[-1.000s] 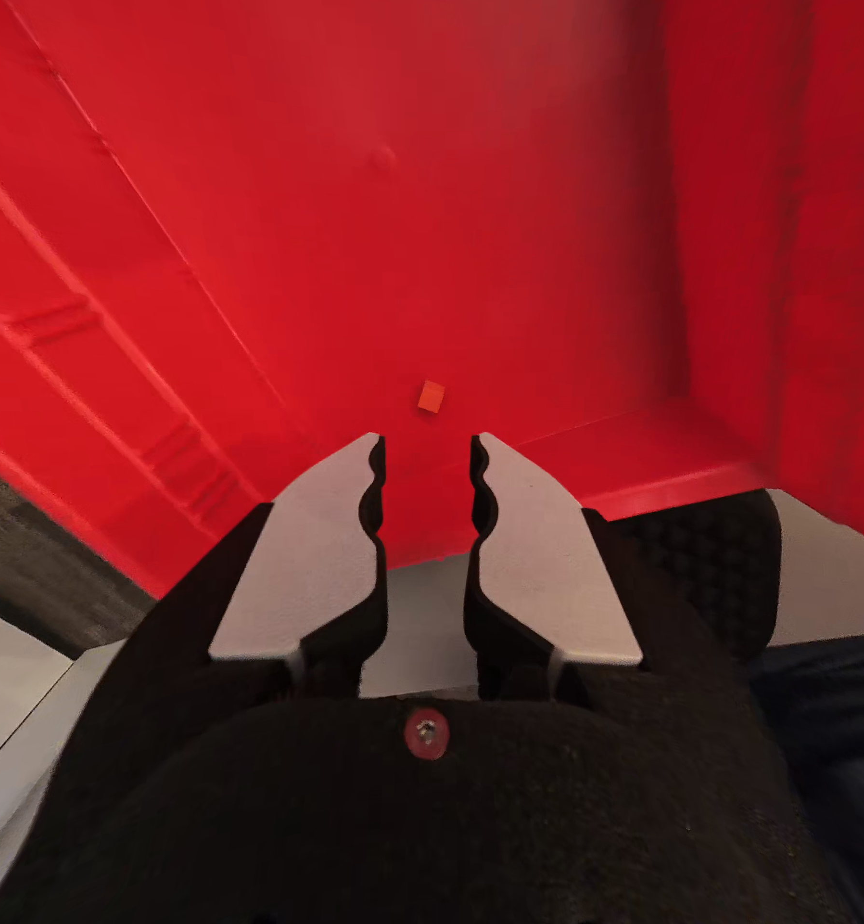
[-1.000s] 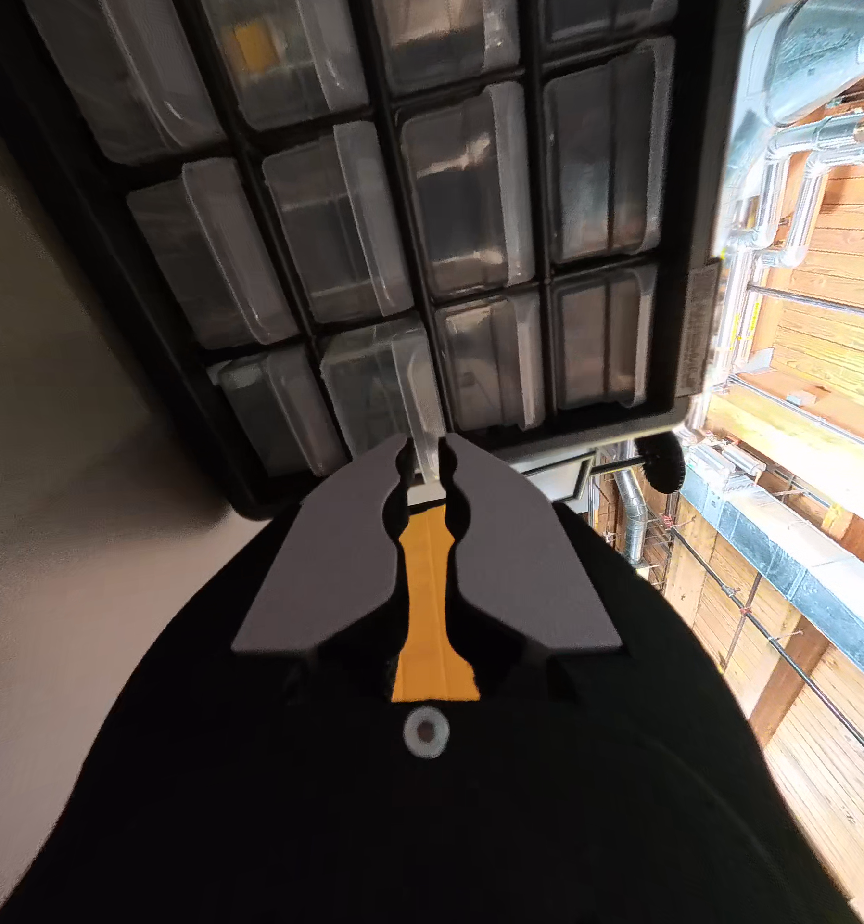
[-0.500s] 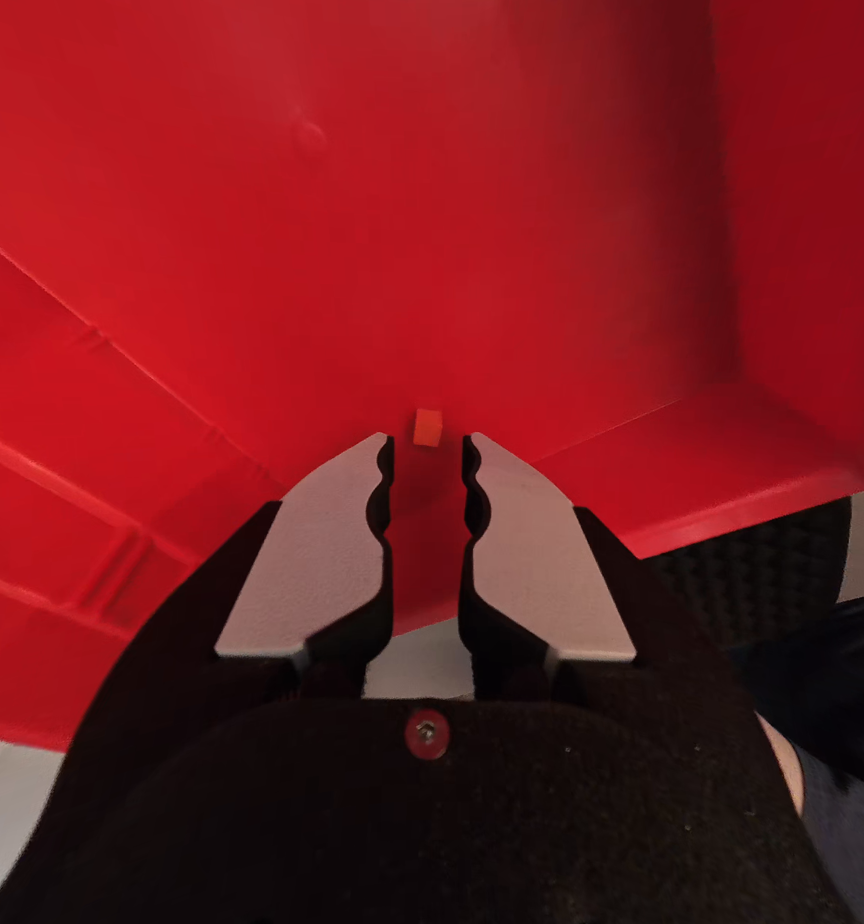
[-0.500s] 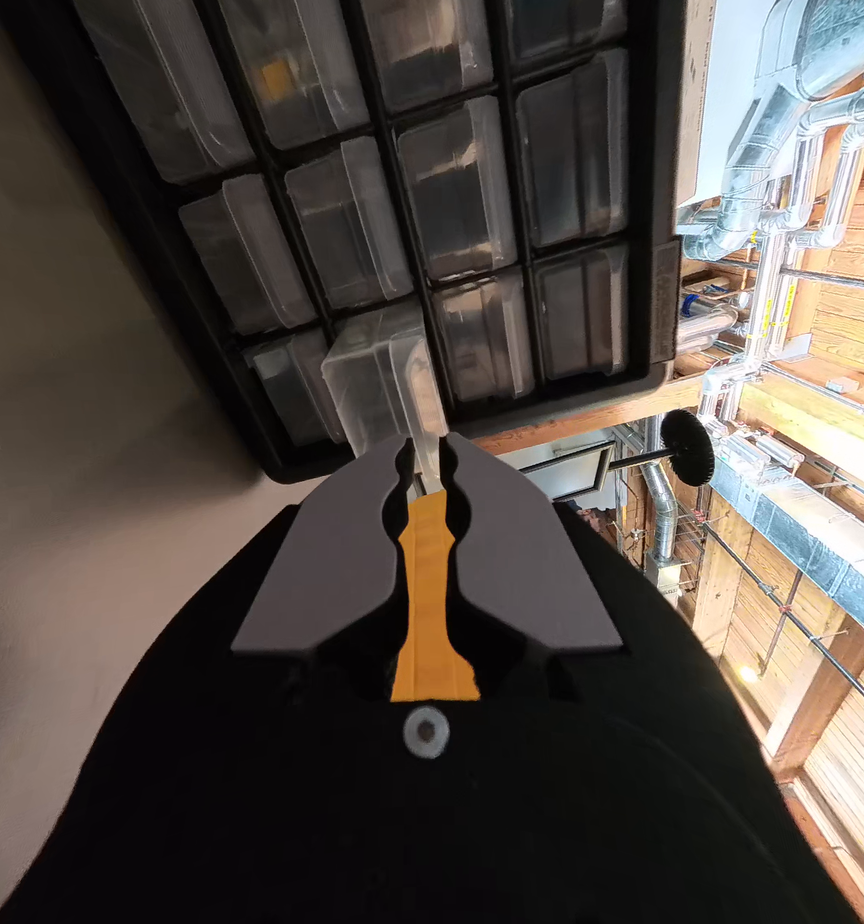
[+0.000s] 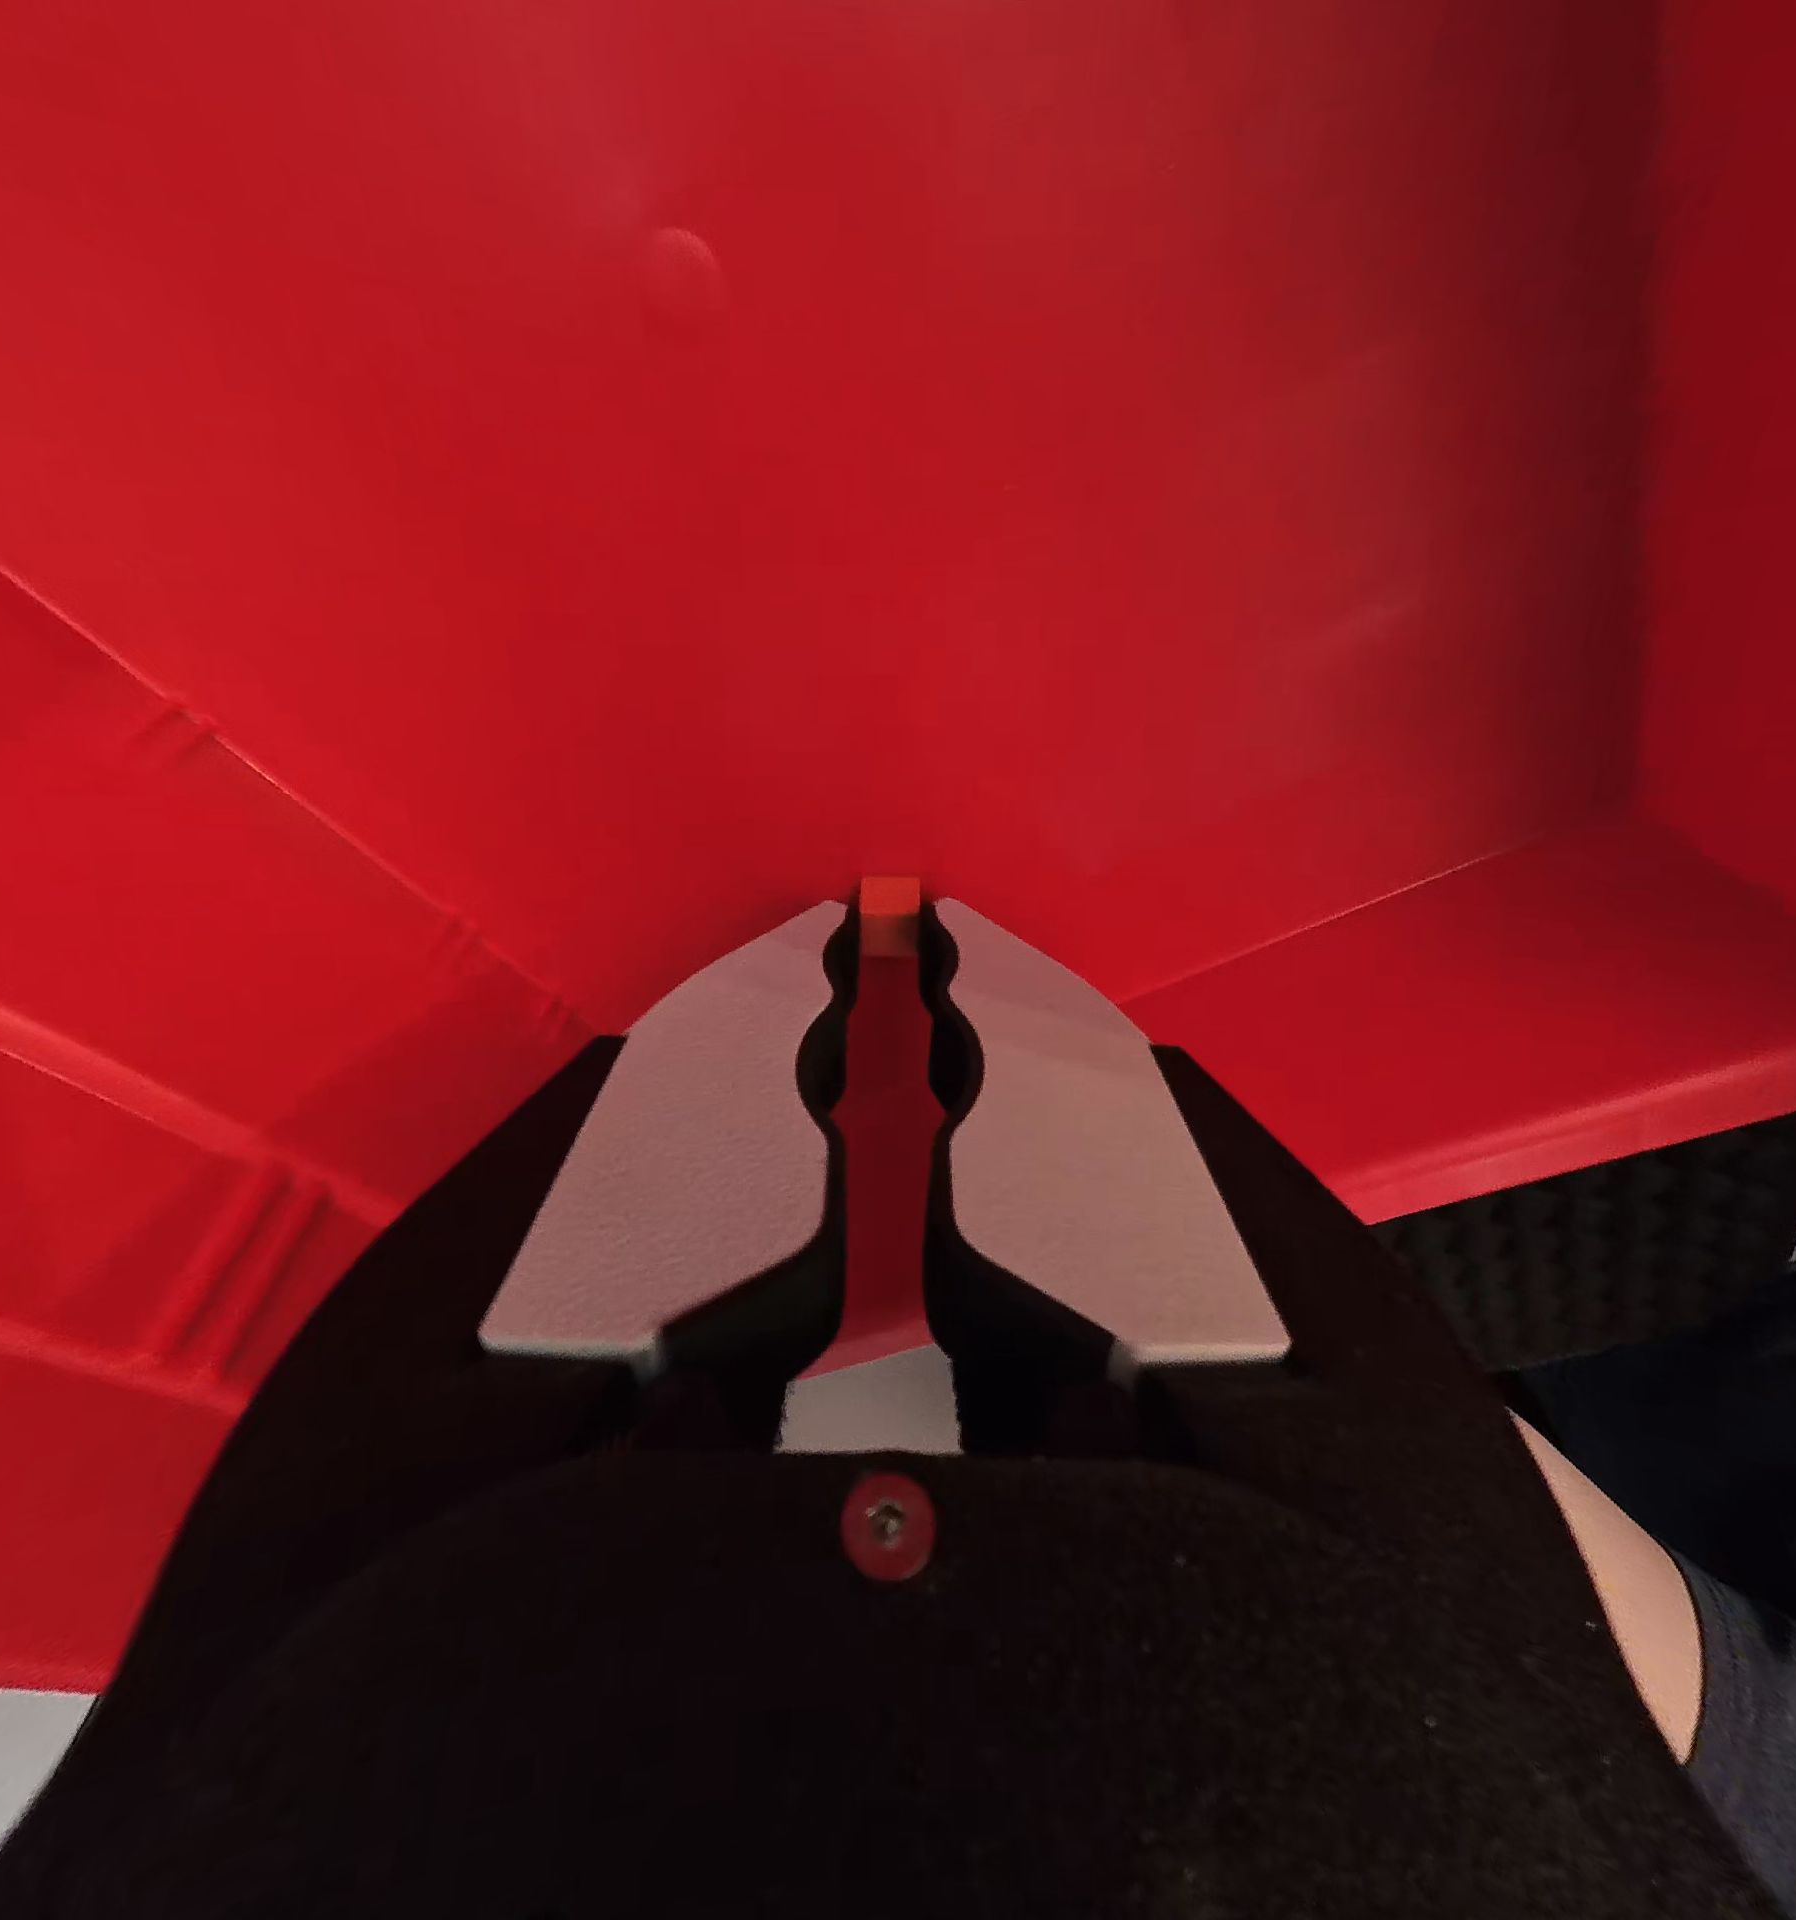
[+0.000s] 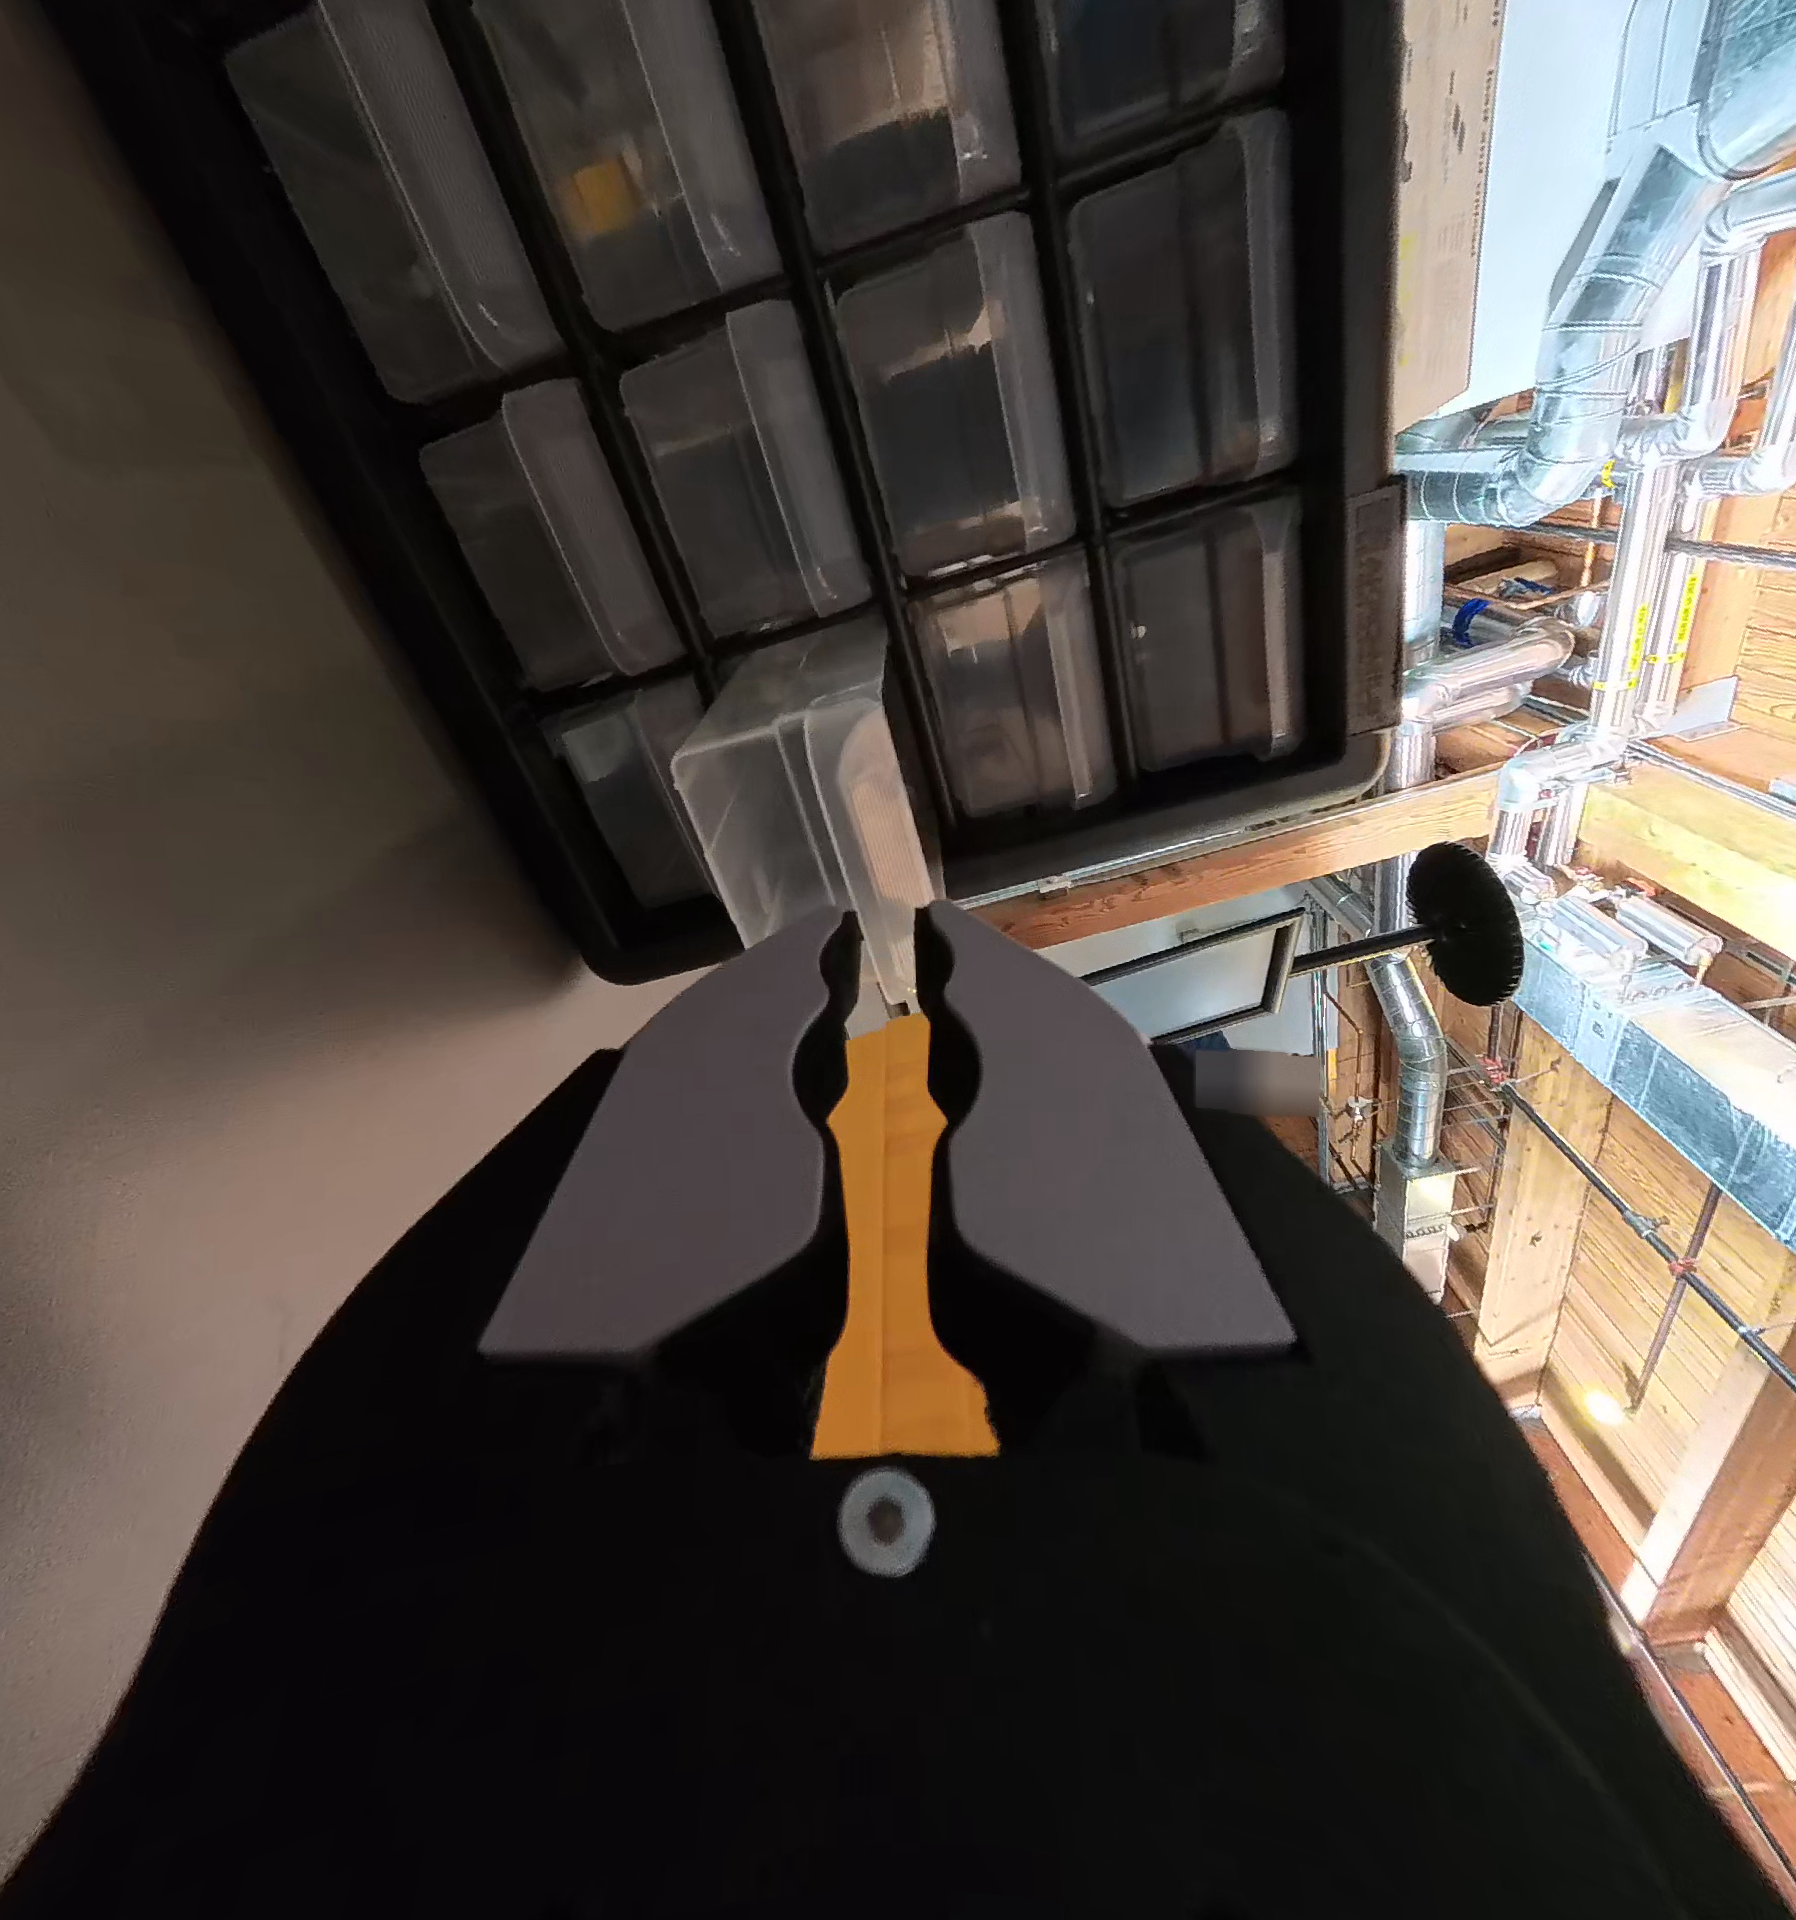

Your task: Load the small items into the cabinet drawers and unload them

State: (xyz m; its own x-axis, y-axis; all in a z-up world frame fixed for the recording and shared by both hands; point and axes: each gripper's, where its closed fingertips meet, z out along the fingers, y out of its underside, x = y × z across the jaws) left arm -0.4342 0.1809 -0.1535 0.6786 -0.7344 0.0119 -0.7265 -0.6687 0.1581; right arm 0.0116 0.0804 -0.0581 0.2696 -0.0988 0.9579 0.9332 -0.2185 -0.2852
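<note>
Two grey fingertips of the left gripper [image 5: 890,928] stand close together in the left wrist view, pinching a small orange-red cube [image 5: 890,902] at their very tips. The cube's lower part is hidden between the fingertips, so only its top and a strip of its front face show. It sits low inside a large red plastic bin [image 5: 873,468] whose floor and walls fill nearly the whole view; a raised round dimple marks the bin's floor farther off. The bin's edges are cut off on every side except the lower right, where its rim [image 5: 1559,1132] shows. Below that rim lies a black textured object, hard to identify, and a bare wrist with a dark sleeve [image 5: 1787,1704] is cut off at the right edge.

In the right wrist view, the right gripper [image 6: 890,928] is narrowed onto the front handle of a clear plastic drawer [image 6: 780,769], which juts out of a black small-parts cabinet [image 6: 1377,343] while its neighbours sit flush. The view is turned sideways. Contents of the drawers are dim; one yellow item [image 6: 598,192] shows blurrily. Silver ducts and wooden beams lie beyond.
</note>
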